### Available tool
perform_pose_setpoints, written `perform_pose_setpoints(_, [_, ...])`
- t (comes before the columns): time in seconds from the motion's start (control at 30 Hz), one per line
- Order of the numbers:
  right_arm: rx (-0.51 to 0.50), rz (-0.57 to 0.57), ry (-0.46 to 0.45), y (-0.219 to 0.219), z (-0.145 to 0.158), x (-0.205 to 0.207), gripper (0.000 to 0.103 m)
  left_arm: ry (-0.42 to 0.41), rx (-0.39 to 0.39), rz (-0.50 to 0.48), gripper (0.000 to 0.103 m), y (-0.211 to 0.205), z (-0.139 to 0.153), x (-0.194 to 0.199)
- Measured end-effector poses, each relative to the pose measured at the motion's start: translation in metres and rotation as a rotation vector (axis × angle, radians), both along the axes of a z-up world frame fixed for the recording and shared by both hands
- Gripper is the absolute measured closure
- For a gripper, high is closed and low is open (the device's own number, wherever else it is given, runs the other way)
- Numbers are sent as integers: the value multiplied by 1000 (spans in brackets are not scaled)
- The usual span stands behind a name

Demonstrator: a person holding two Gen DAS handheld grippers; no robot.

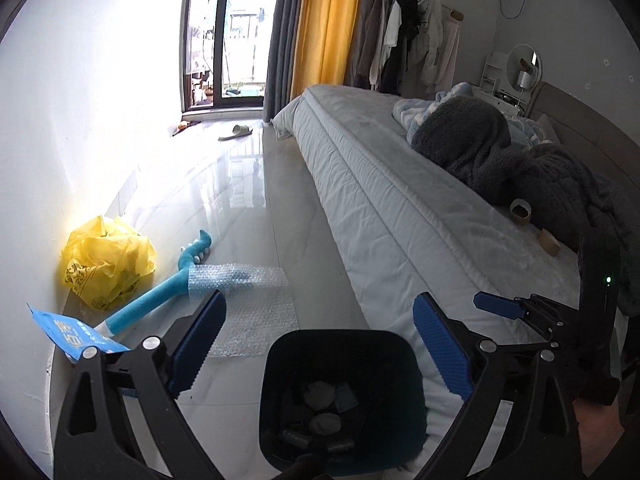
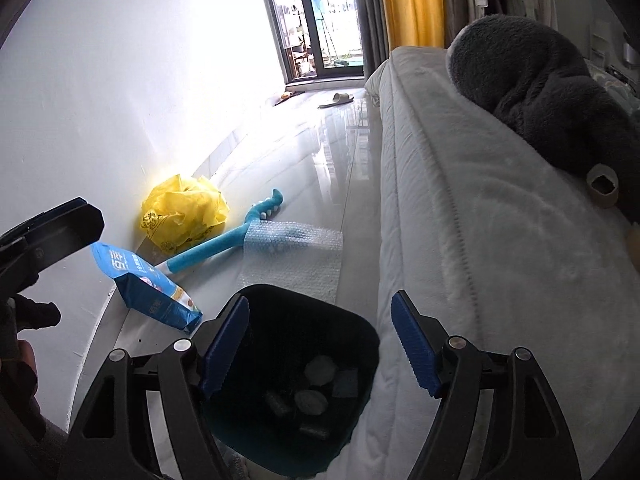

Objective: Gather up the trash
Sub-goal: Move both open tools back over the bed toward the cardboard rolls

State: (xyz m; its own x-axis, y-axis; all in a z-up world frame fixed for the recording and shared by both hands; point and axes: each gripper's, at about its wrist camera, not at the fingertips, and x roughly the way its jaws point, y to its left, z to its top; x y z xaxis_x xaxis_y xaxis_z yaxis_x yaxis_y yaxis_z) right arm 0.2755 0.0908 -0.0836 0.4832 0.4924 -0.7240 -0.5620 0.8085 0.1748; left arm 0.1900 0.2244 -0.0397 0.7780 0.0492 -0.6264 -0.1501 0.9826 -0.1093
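Note:
A dark bin (image 1: 340, 396) (image 2: 292, 372) stands on the floor beside the bed, with several crumpled scraps lying in its bottom. My left gripper (image 1: 320, 344) hangs above it, open, nothing between its blue pads. My right gripper (image 2: 318, 346) is over the same bin, open and empty too; it also shows at the right edge of the left wrist view (image 1: 504, 308). On the floor by the wall lie a crumpled yellow plastic bag (image 1: 108, 264) (image 2: 184, 212), a blue snack packet (image 1: 76, 336) (image 2: 148, 284), a sheet of bubble wrap (image 1: 248, 304) (image 2: 292, 256) and a blue long-handled tool (image 1: 160, 296) (image 2: 228, 240).
The bed (image 1: 400, 216) (image 2: 460, 240) runs along the right, with dark blankets (image 1: 500, 152) and two cardboard tubes (image 1: 520, 210) near its edge. A slipper (image 1: 236, 132) lies on the glossy floor toward the glass door (image 1: 228, 32). The white wall (image 1: 80, 100) closes the left side.

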Motion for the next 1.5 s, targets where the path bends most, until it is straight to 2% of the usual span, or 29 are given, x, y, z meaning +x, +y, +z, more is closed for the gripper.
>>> perform_pose_setpoints(0.1, [7,-22,-34,-21,13,3,23,-41,15,20,5,-12,9,5])
perform_pose_setpoints(0.27, [10,-57,-82,-55,29,11,16,-64,12,-6,4,-33,19,19])
perform_pose_setpoints(0.43, [-19,-82,-117,-87,35,22,13,-89,30,-54,3,-55,24,29])
perform_pose_setpoints(0.63, [-64,-110,-150,-115,31,39,12,-93,9,-116,3,-78,24,43])
perform_pose_setpoints(0.93, [-31,-187,-135,-155,25,68,12,-105,48,-195,3,-114,16,78])
perform_pose_setpoints(1.03, [-20,-202,-114,-169,19,79,12,-92,43,-199,3,-118,11,91])
perform_pose_setpoints(1.17, [-29,-213,-115,-184,16,89,12,-86,-14,-195,3,-120,8,105])
perform_pose_setpoints(1.33, [-38,-237,-158,-209,24,102,12,-115,-4,-231,3,-137,12,115])
perform_pose_setpoints(1.5, [-13,-266,-122,-237,17,119,12,-113,8,-271,4,-153,9,131])
